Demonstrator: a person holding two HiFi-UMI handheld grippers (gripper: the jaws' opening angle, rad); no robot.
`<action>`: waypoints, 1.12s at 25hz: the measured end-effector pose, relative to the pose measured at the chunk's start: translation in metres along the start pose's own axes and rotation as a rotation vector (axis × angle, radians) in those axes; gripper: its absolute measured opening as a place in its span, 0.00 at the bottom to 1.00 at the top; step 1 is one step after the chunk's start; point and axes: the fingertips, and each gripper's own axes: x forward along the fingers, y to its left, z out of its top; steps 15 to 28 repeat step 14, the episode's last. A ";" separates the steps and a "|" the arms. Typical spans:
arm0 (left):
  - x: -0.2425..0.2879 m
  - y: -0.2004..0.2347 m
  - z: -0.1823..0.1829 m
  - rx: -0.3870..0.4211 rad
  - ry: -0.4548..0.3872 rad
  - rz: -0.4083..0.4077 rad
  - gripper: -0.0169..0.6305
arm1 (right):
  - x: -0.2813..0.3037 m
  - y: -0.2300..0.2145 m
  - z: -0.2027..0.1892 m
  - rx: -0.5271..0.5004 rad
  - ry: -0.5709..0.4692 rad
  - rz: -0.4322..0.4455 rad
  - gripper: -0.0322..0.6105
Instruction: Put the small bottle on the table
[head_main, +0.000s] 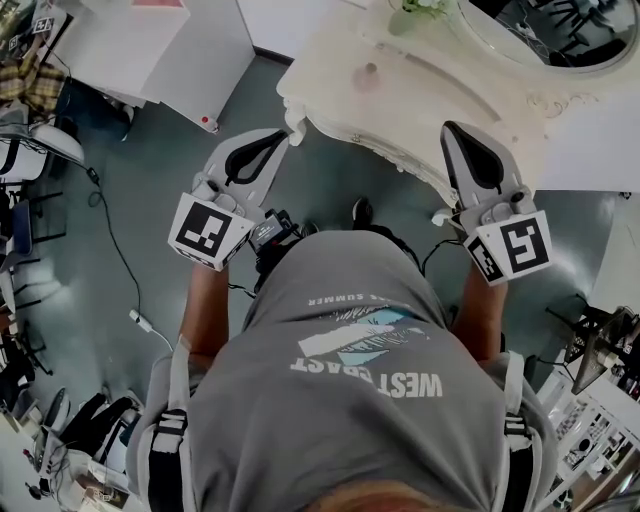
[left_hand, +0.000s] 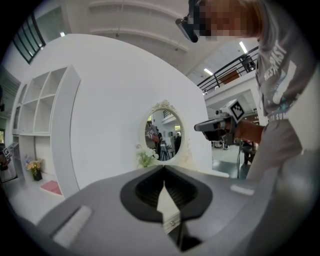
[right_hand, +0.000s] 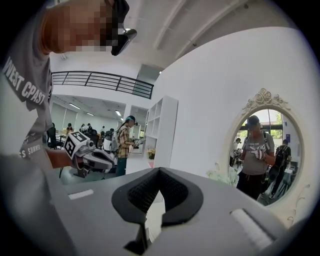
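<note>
grey t-shirt (head_main: 350, 410) reads "west coast" plus "summer" in sm print.

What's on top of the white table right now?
On the table: a small pinkish thing, too blurred to identify, flowers and a mirror at the back. The right gripper covers part of its near edge.

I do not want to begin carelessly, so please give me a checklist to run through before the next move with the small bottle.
1. Left gripper empty, fingers together: ok.
2. Right gripper empty, fingers together: ok.
3. Target located: cannot tell. A small pinkish thing stands on the white dressing table, but it is too small to name.
4. Bare tabletop near the front edge for setting something down: ok.
5. Flowers and oval mirror well away from both grippers: ok.
</note>
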 end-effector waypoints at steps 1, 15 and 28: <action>-0.001 0.000 -0.001 0.001 0.000 -0.003 0.03 | 0.000 0.001 0.000 0.000 0.001 -0.003 0.05; -0.003 0.009 -0.014 -0.008 0.015 -0.021 0.03 | 0.011 0.007 -0.007 0.008 0.022 -0.013 0.05; -0.003 0.009 -0.014 -0.008 0.015 -0.021 0.03 | 0.011 0.007 -0.007 0.008 0.022 -0.013 0.05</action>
